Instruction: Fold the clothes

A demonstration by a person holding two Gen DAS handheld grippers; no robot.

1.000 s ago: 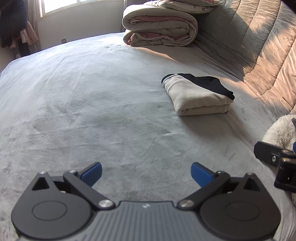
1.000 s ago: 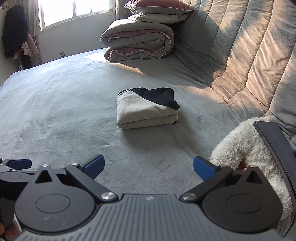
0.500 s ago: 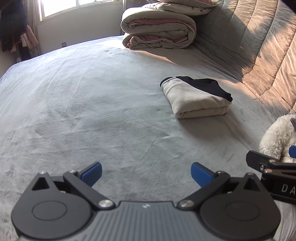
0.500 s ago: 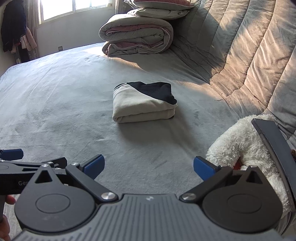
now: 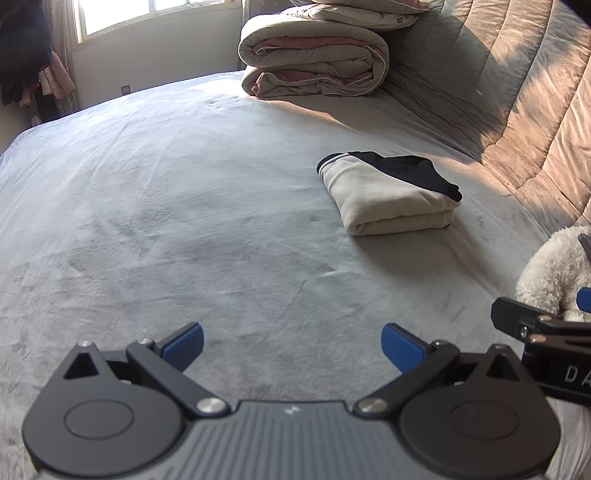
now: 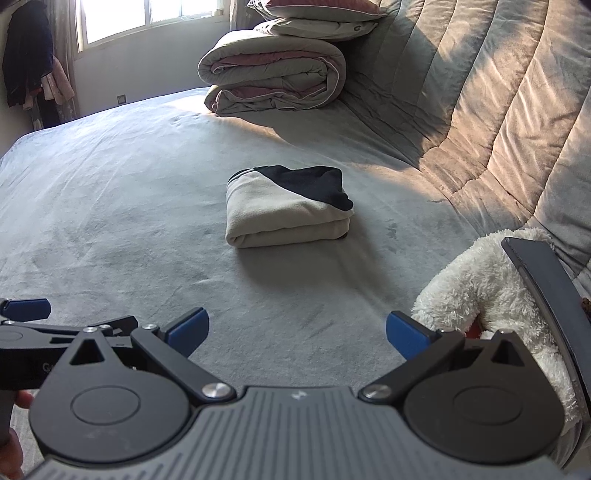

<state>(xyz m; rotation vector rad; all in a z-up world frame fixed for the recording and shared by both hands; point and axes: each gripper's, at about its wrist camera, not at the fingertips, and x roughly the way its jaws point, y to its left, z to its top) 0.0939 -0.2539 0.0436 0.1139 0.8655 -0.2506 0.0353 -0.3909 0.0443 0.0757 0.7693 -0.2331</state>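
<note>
Both grippers, left gripper [image 5: 291, 345] and right gripper [image 6: 297, 332], spread wide and empty, have backed slightly from the folded garment [image 6: 288, 206] on the bed [image 5: 184, 221]; folding looks complete.

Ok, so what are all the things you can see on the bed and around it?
folded garment: one, cream and black, middle of the bed, touching nothing else
bed cover: one, grey, spread over the whole bed
rolled duvet: one, grey with a pink lining, far end of the bed
pillows: two, grey and pink, stacked on the duvet
quilted headboard cover: one, grey, along the right side
fluffy toy: one, white, near right edge of the bed
flat dark object: one, leaning on the toy; cannot tell what it is
hanging clothes: several, dark and pink, far left by the window
left gripper: one, black with blue pads, open, empty
right gripper: one, same colours, open, empty
</note>
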